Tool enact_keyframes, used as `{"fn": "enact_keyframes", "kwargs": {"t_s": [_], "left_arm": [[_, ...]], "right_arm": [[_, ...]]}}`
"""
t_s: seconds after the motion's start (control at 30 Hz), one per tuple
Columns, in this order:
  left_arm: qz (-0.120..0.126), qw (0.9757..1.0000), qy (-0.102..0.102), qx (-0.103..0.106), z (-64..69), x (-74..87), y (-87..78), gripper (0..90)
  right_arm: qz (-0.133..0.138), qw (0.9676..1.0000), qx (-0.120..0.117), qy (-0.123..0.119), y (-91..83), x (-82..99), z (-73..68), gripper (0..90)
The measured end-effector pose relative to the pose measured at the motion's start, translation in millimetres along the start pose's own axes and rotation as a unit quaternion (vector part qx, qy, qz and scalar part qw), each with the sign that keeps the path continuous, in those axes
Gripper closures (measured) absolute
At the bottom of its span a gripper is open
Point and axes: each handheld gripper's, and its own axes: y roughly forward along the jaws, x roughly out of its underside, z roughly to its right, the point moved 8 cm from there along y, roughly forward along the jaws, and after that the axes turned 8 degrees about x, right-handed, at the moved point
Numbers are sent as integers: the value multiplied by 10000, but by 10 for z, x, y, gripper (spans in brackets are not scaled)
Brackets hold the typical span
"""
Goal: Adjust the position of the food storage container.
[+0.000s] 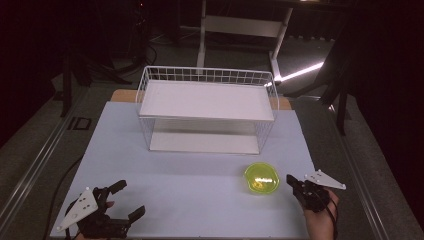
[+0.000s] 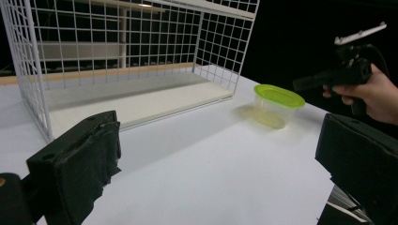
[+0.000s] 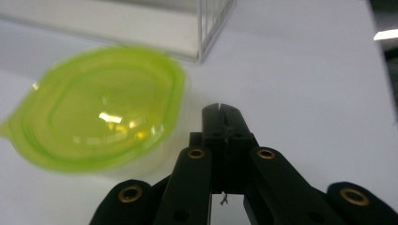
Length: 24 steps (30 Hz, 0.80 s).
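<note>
My left gripper stands with jaws apart and empty, far to the left of the green-lidded container; the container sits upright on the table, in front of the wire basket, its oval lid running crosswise; my right gripper, jaws pressed together on nothing, lies just right of it, much nearer.

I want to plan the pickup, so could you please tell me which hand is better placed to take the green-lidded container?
The right. Its tongs, shut, sit just beside the green-lidded container, while the left tongs, open, rest at the table's opposite near corner.
</note>
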Motion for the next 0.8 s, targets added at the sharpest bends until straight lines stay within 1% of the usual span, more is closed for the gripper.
{"fn": "enact_keyframes", "kwargs": {"t_s": [0.03, 0.13, 0.2, 0.27, 0.3, 0.43, 0.47, 0.5, 0.6, 0.7, 0.77, 0.8], "left_arm": [[-13, 10000, 42, 0, 10, -5, 2, 13], [-21, 10000, 18, 14, 17, -3, 15, 13], [-8, 10000, -3, 18, 18, -3, 21, 13], [1, 10000, -32, 36, 19, -5, 27, 13], [23, 10000, -71, 54, 21, -9, 34, 13], [12, 10000, -62, 61, 29, -8, 43, 13], [8, 10000, -67, 64, 38, -9, 40, 13], [8, 10000, -67, 64, 38, -9, 40, 13], [38, 10000, -58, 60, 54, -22, 32, 13], [38, 10000, -43, 60, 59, -22, 30, 13], [40, 10000, -37, 66, 62, -23, 30, 13], [43, 10000, -43, 74, 67, -24, 30, 13]], "right_arm": [[-139, 9999, -56, 87, 38, 100, -3, 900], [-331, 9991, -143, 205, 100, 215, -18, 900], [-438, 9987, -173, 183, 138, 272, -44, 900], [-471, 9985, -200, 182, 152, 284, -62, 900], [-525, 9983, -228, 106, 186, 298, -100, 900], [-533, 9982, -272, 60, 233, 304, -153, 900], [-562, 9978, -345, 78, 265, 305, -206, 900], [-562, 9978, -345, 78, 265, 305, -206, 900], [-615, 9972, -424, -32, 309, 294, -298, 900], [-646, 9963, -562, -59, 333, 278, -394, 900], [-668, 9959, -605, -109, 351, 271, -442, 900], [-668, 9959, -605, -109, 351, 271, -442, 900]]}}
